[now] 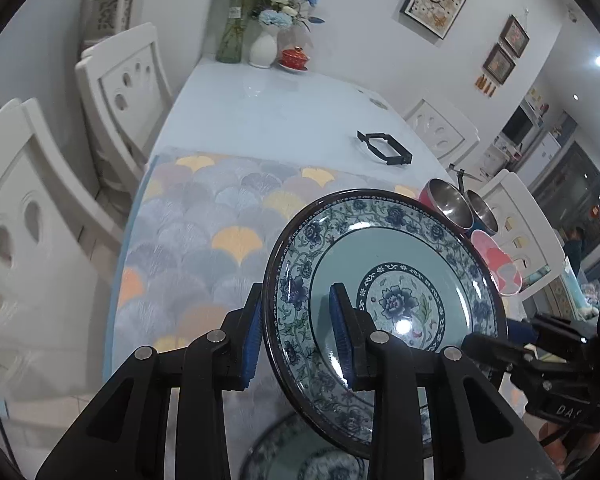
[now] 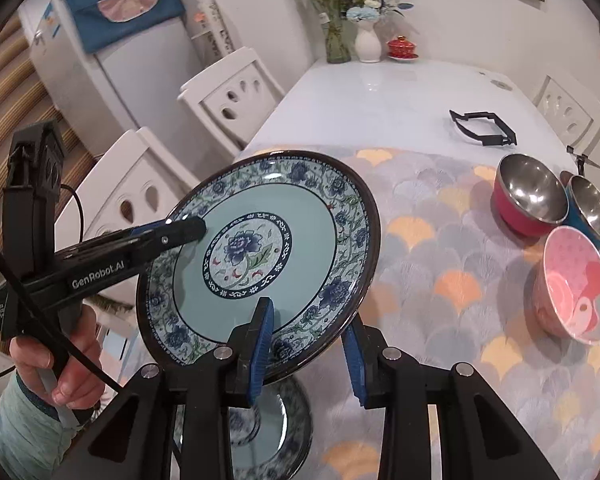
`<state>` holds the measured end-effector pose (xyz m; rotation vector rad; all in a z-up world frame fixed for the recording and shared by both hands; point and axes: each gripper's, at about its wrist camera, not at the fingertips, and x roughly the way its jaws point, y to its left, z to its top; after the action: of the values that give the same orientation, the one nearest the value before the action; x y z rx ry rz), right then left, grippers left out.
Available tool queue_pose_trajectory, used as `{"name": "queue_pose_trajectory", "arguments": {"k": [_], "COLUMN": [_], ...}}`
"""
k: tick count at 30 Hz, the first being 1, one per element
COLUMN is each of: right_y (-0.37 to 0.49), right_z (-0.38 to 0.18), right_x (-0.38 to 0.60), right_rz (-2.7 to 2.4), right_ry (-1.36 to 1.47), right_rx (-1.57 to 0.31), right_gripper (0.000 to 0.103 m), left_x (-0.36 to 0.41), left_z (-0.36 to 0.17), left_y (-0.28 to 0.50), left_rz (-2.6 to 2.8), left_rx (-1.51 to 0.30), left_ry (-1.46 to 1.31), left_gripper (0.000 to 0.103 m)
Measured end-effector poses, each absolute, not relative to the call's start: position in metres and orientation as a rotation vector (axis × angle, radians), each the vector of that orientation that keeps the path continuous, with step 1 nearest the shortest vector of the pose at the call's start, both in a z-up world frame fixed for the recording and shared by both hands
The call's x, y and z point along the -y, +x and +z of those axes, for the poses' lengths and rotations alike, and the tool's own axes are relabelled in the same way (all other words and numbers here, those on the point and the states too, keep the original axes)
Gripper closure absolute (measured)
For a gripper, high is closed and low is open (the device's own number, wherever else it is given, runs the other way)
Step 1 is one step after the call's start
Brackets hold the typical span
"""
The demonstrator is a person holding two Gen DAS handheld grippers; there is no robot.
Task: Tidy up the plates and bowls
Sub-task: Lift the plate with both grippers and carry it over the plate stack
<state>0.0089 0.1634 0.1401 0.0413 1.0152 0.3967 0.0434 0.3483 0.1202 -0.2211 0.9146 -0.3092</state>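
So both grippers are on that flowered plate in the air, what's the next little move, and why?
Probably lower the plate onto the matching plate lying on the mat below it. The left hand-held gripper and the right hand-held gripper both straddle its rim, it hangs tilted, and the bowls sit off to the side.
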Motion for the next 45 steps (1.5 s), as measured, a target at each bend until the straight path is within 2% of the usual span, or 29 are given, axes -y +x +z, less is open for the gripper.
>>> {"name": "queue_pose_trajectory", "arguments": {"k": [13,27,45], "right_y": [-0.041,-0.081,-0.097], "right_z": [0.141,0.099,0.048], "right_x": [-0.169,-0.170,-0.162], "right_rz": [0.542,0.592,0.577], "right_ry": [0.018,-0.022,-0.002], "right_rx": [-1.033,-1.153,-1.302], "right_gripper": [0.070,0.070,0.066], "left_x": [-0.362,-0.358,-0.340], "left_z": [0.128,0.090,0.051], "left_y": [-0.038,-0.112,-0.135], "left_rz": [-0.183,-0.103,-0.081], "left_rx": [-0.900,-0.989,-1.101], "left_ry": [-0.277,-0.297,-0.242], "left_gripper": [0.075,0.075,0.075]}}
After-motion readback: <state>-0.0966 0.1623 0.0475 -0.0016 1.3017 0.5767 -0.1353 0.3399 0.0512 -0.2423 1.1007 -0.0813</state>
